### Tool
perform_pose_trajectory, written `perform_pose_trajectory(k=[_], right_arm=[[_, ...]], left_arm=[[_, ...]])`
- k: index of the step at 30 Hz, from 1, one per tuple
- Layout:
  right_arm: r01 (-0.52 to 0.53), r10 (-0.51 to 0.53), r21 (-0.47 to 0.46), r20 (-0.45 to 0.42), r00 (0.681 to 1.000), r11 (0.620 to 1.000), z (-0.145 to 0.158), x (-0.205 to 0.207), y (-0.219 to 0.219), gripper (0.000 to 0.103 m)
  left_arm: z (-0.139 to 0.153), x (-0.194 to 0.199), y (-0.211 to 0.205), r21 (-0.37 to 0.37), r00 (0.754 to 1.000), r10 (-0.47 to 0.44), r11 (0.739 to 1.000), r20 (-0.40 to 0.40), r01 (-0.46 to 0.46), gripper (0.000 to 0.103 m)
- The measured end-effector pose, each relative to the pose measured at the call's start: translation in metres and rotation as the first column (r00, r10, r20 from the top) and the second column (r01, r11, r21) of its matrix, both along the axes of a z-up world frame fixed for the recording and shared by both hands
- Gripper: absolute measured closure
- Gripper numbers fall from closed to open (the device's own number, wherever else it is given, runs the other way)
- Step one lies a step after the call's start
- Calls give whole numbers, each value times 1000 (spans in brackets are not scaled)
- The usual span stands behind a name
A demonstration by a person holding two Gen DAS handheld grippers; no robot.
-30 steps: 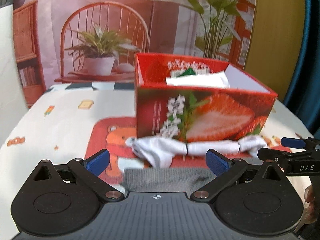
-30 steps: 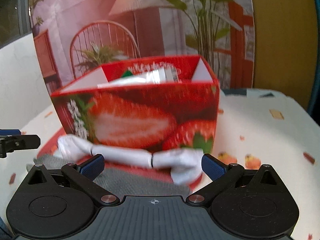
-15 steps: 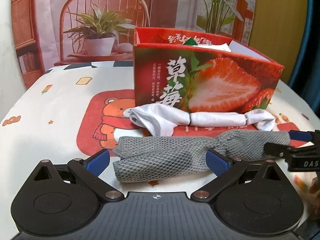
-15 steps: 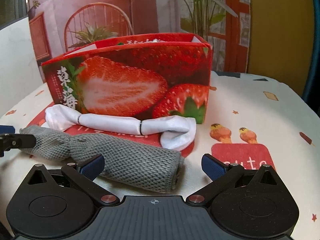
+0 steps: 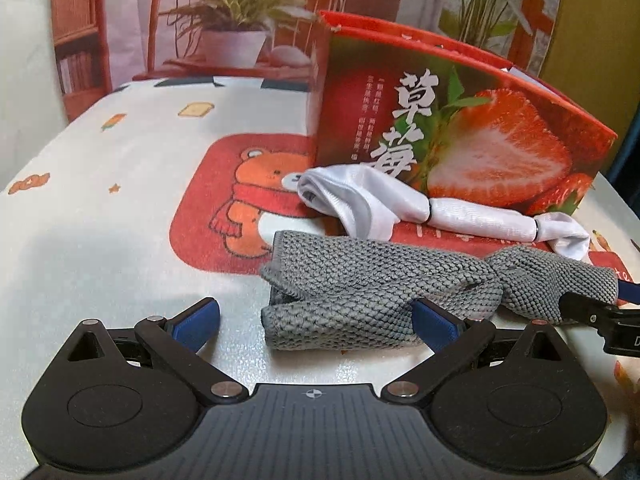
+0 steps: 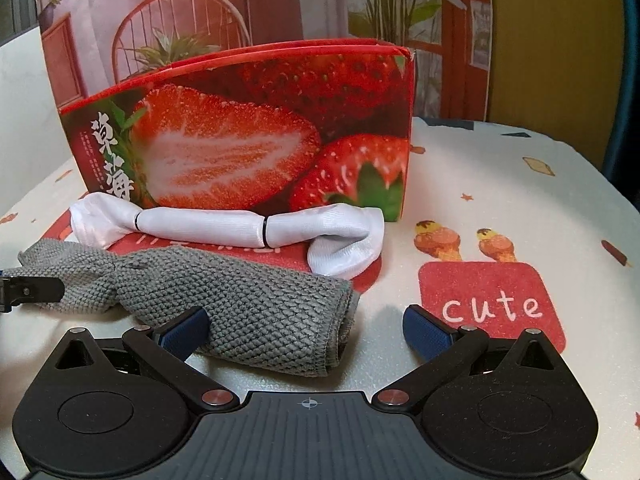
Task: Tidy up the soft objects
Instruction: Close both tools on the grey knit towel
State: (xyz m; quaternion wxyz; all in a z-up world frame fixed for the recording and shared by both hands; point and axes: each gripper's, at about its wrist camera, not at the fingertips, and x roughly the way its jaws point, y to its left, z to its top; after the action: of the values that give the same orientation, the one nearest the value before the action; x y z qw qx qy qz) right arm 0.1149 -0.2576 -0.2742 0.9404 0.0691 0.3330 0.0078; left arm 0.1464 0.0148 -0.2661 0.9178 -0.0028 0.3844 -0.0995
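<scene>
Grey knitted cloth [image 5: 384,292], rolled and twisted into a thick bundle, lying on the patterned tablecloth [image 5: 120,200] in front of the red strawberry box [image 5: 460,136], its long axis running side to side. White satin cloth [image 5: 400,208] just behind it, rolled long and cinched by two dark bands, resting against the foot of the box, partly over the red bear print [image 5: 248,208] on the tablecloth. Left gripper [image 5: 316,318] low over the table with jaws spread wide, blue pads either side of the grey bundle's folded end, the right-hand pad [image 5: 434,320] right beside the knit or tucked under its edge, contact impossible to confirm; nothing clamped. Right gripper [image 6: 306,326] likewise spread wide, at the opposite, rolled end [image 6: 280,312] of the same bundle, left pad [image 6: 186,330] overlapping the knit in view, right pad [image 6: 428,330] well clear over bare tablecloth near the red "cute" patch [image 6: 492,304]. Each gripper's fingertip visible at the edge of the other's view, by the twisted thin end of the grey cloth. Box seen at too low an angle to show its contents. Printed backdrop behind, with a chair and potted plant [image 5: 228,20].
</scene>
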Motion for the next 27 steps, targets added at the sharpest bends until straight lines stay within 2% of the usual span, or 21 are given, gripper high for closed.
perform_pose_trajectory(k=[6, 16, 18, 21, 23, 24, 26, 27], right_arm=[[12, -12, -7, 1, 1000, 1000, -1, 0, 2, 0], [0, 0, 9, 2, 1000, 1000, 0, 0, -2, 0], [1, -1, 37, 7, 1000, 999, 1, -1, -6, 0], [-7, 6, 87, 14, 1000, 996, 3, -2, -11, 3], [-17, 15, 109, 18, 1000, 994, 4, -2, -13, 12], [-23, 21, 119, 19, 1000, 993, 5, -2, -13, 18], [-36, 34, 141, 18, 999, 989, 7, -2, -14, 27], [-41, 38, 155, 19, 999, 987, 8, -2, -14, 34]], left_arm=[[-2, -1, -4, 32, 1000, -12, 999, 10, 11, 0], [-1, 1, -2, 31, 1000, -15, 999, 5, 15, 0], [1, 3, 0, 7, 1000, -13, 1000, -8, 13, 0], [4, 6, 12, -103, 1000, -3, 995, -21, 1, 2], [6, 7, 16, -152, 1000, -3, 988, -26, -1, 12], [7, 8, 16, -150, 1000, -6, 989, -26, 2, 16], [9, 7, 11, -137, 999, -28, 990, -23, 24, 35], [9, 6, 8, -127, 999, -33, 991, -23, 30, 37]])
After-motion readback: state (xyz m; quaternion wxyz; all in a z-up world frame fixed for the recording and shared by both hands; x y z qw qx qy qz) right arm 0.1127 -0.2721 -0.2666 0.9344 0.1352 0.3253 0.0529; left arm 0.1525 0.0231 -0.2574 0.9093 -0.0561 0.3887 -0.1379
